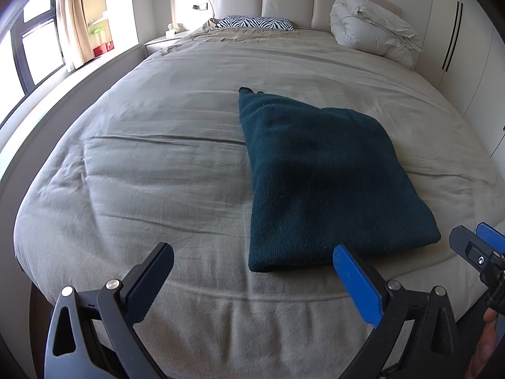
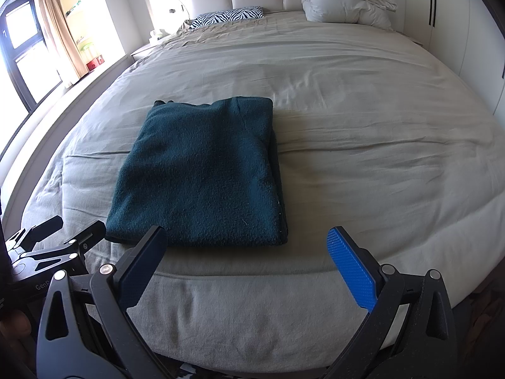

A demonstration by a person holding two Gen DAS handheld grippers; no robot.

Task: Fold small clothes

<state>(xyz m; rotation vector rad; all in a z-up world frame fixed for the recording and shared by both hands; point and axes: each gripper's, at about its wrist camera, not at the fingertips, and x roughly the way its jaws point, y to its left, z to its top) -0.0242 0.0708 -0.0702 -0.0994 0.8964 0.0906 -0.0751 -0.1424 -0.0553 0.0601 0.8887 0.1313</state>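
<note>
Teal fleece garment (image 2: 202, 173) is lying folded on the grey bed (image 2: 363, 145) near its front edge. Left hand-held gripper (image 1: 252, 279) is hovering wide open, holding nothing; right hand-held gripper (image 2: 247, 262) is doing likewise, just short of the fold.

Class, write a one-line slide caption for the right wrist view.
Open right gripper hovers before a folded teal garment on a grey bed cover.
</note>
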